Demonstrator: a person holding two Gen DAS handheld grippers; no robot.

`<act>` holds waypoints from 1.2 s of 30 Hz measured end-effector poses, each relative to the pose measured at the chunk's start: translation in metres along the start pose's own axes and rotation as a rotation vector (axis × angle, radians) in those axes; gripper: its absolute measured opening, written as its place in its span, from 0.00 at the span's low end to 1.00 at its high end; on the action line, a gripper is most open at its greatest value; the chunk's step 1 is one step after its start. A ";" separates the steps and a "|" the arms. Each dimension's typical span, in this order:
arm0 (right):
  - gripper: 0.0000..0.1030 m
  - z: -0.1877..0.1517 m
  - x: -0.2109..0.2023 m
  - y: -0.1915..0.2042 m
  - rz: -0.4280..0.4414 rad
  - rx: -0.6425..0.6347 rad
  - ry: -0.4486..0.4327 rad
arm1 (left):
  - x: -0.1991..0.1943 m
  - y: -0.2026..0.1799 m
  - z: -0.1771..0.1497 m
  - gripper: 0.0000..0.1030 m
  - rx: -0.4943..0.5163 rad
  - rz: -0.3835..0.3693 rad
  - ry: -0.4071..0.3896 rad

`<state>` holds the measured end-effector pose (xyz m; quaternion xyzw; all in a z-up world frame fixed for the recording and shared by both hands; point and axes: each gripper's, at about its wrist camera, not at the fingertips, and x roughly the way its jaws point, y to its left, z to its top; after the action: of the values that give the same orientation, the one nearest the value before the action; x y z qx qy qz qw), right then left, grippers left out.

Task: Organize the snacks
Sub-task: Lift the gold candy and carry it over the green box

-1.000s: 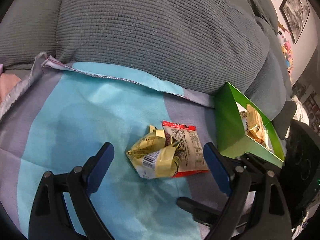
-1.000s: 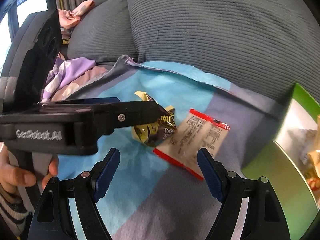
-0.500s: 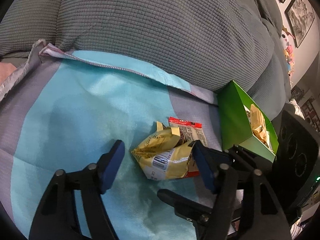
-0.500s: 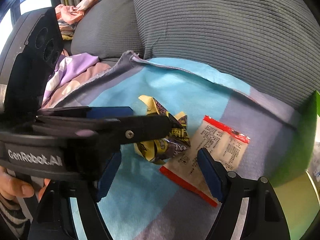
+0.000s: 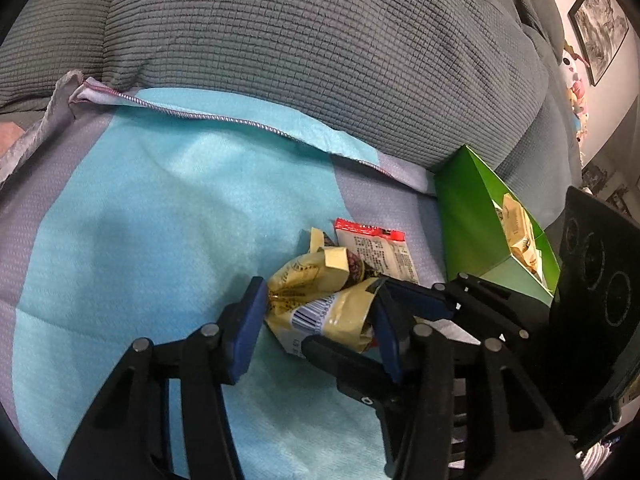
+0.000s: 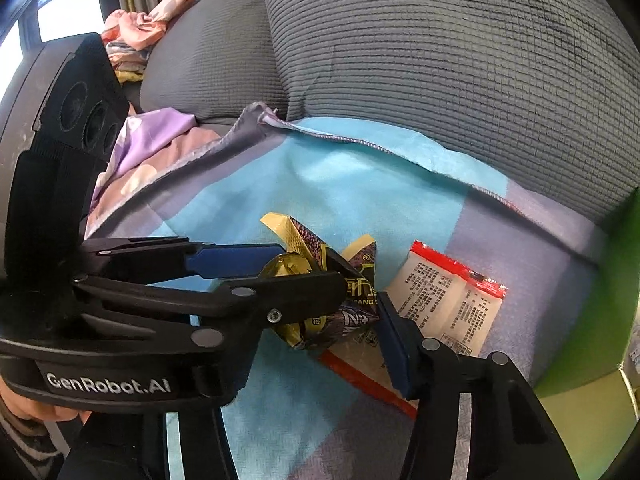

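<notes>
Against grey cushion (image 5: 304, 48), turquoise blanket (image 5: 132, 216)

A crumpled snack packet (image 5: 320, 304) lies on a blanket (image 5: 160, 220), partly overlapping a flat snack packet (image 5: 380, 252) to its right. Further right stands an open box (image 5: 468, 232) holding snacks, against a cushion (image 5: 300, 40) behind.
</notes>
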<state>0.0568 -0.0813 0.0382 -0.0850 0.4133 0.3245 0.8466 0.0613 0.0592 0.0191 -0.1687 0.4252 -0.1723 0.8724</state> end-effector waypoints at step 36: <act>0.51 -0.049 -0.155 -0.029 -0.139 0.103 -0.230 | -0.043 -0.144 -0.015 0.49 0.219 -0.098 -0.108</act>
<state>-0.0258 -0.1979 0.1200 -0.0321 0.3229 0.2511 0.9120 0.0015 -0.0512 0.1032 -0.1021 0.3473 -0.2507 0.8978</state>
